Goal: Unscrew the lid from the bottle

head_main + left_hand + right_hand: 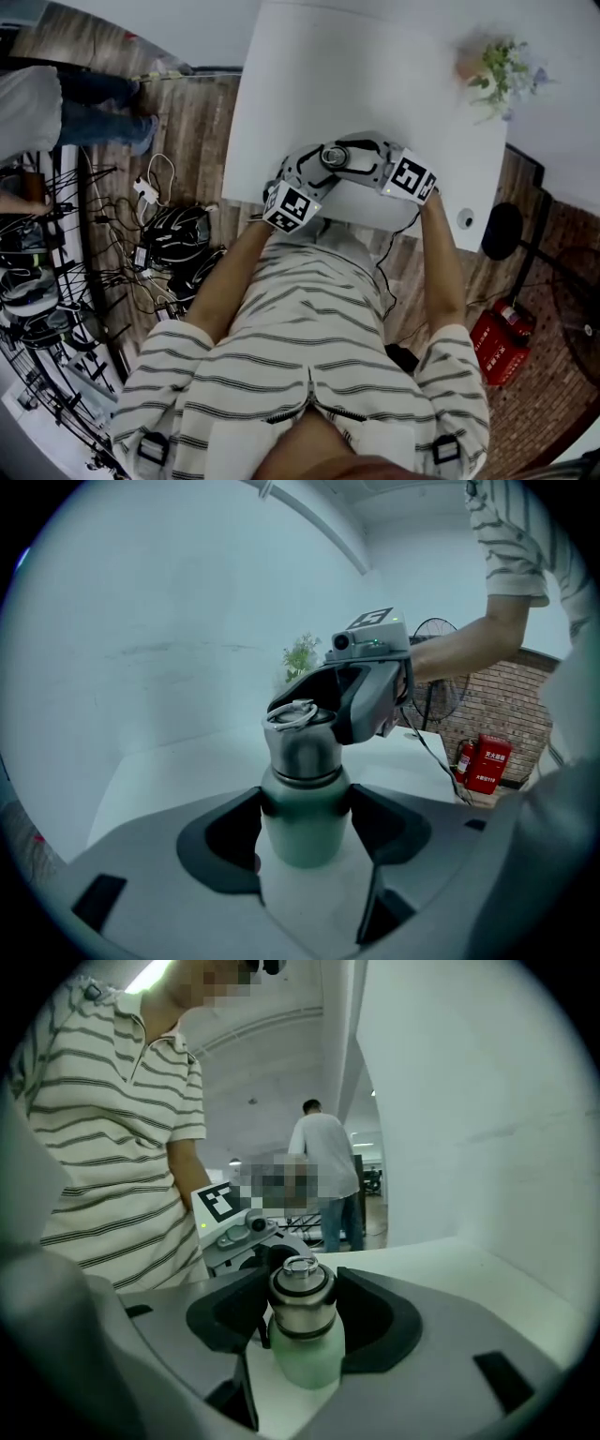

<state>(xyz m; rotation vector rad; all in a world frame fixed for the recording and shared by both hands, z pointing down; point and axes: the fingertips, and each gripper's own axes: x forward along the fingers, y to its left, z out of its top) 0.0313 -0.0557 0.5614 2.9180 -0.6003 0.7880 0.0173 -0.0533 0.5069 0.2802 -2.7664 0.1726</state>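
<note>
A pale green bottle with a rounded shoulder (305,841) stands upright on the near edge of a white table (375,75), in the middle of the head view, just above the person's striped short-sleeved shirt (300,347). The left gripper (306,803) comes in from the lower left of that view. In the left gripper view its two dark pads are pressed against opposite sides of the green body just under the shoulder, so it is clamped on the bottle. The brushed-steel lid with a wire loop on top (302,1302) sits on the neck. The right gripper (302,1314) reaches it from the right of the head view. In the right gripper view its jaws stand fairly wide, closed around the steel lid, with a pad against each side. The two grippers meet over the bottle, their marker cubes toward the person. A small potted plant with pale flowers (502,70) stands at the table's upper right corner, well apart from the bottle. A red fire extinguisher (500,342) sits on the floor at lower right.
</note>
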